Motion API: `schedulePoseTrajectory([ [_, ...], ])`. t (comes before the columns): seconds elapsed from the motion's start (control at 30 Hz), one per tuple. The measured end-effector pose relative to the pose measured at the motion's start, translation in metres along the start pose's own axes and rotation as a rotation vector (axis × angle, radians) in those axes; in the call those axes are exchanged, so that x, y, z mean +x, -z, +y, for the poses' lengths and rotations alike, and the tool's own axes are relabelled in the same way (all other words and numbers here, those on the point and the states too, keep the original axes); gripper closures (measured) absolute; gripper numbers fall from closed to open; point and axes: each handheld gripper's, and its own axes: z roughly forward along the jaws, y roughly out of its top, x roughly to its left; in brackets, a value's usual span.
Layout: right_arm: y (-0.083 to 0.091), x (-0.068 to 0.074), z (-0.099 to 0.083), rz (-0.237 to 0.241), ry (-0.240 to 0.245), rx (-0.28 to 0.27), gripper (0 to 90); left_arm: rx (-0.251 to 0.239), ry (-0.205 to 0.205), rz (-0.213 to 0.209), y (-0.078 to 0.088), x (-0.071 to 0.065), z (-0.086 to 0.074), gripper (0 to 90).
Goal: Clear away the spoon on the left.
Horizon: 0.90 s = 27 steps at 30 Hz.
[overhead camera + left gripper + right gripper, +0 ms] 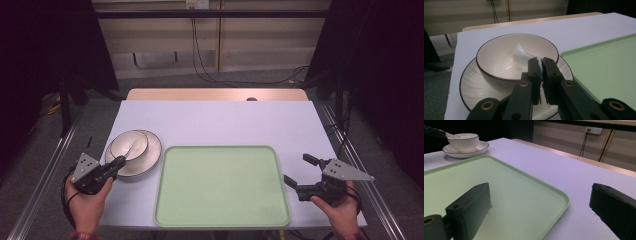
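- The cream ceramic bowl with a thin dark rim [517,58] sits right in front of the left gripper [541,62], on a matching ribbed cream saucer [471,86].
- Inside the bowl there's a white glossy spoon [521,52], scoop end down in the bowl and handle coming up over the near rim toward the tongs.
- The left gripper's jaws are pinched together on that spoon handle; you can see a sliver of white squeezed between the pads in the left gripper view. From above, the tips [119,161] sit over the saucer's near edge.
- The big pale green plastic tray with rounded corners [222,186] has nothing in it. It lies between the two tongs, its left edge just beside the saucer.
- The right gripper [296,173] has its jaws spread wide with nothing between them, hanging just off the tray's right edge over the light lavender-white tabletop [215,122].
- Room to move: loads of bare table beyond both tongs, toward the far edge. The right gripper is near the table's right edge, and the left one sits at the left edge.
- In the way: basically just the tray's raised lip between the bowl and the tray floor.
- Beyond the table are a pale wall and dangling black cables [200,55].
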Motion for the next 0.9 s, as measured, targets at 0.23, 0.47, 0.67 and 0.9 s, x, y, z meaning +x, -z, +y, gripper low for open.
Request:
schedulePoseTrajectory([
  [0.23,0.0,-0.001,0.0,-0.01,-0.001,-0.004,3.3,-0.047,0.036,-0.008,-0.001,0.003,0.01,85.1],
  [0.47,-0.002,-0.001,0.001,0.001,-0.002,-0.007,3.3,-0.08,0.045,-0.007,-0.009,0.006,0.021,85.0],
  [0.67,-0.004,-0.001,0.001,0.005,-0.004,-0.01,3.3,-0.109,0.066,0.01,-0.018,0.006,0.03,84.9],
  [0.9,-0.005,-0.002,0.001,0.016,-0.007,-0.012,3.3,-0.131,0.079,0.014,-0.028,0.009,0.037,84.8],
])
